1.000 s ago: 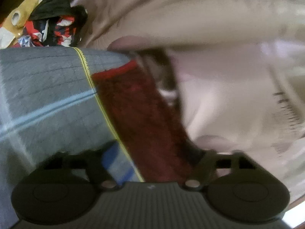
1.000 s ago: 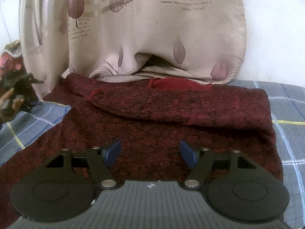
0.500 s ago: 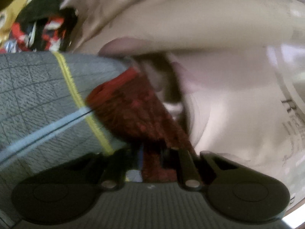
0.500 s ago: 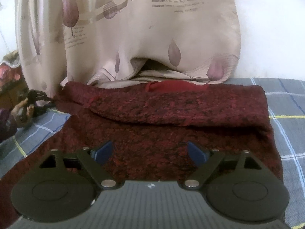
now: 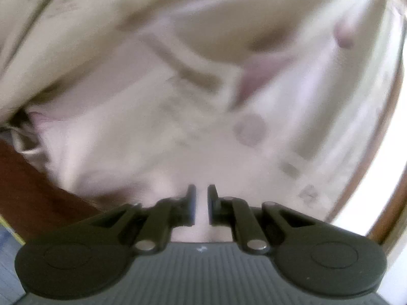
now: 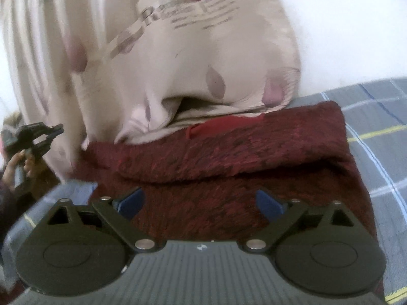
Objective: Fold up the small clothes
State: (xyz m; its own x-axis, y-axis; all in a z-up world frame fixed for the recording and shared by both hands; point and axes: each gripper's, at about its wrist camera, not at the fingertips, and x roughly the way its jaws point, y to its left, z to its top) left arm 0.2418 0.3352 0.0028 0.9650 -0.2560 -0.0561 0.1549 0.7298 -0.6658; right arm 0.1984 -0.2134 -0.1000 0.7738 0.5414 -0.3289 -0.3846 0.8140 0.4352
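Garment: dark red fuzzy knit garment [image 6: 229,178] lies on the blue-grey plaid bedsheet [image 6: 376,137], far edge tucked against the beige printed curtain [image 6: 203,58].
Fold state: upper part turned down over the lower, one crease running across; brighter red band [image 6: 223,124] shows at the far edge. Looks abt half folded, my guess.
Left claw [image 5: 201,204]: fingers nearly pressed together w/ a thin slit between, nothing visible in the slit; faces the blurry curtain, garment only a dark red patch at the view's left edge [image 5: 28,190]. In the right wrist view it sits off to the left [image 6: 38,137], beside the garment's left end, not touching it as far as I can tell.
Right claw [image 6: 201,200]: spread wide, hovers over the near half of the garment, pinching nothing.
Left to do: prob. 1–2 more folds (sides in or halves together), then square it up. Other clothes: none seen here.
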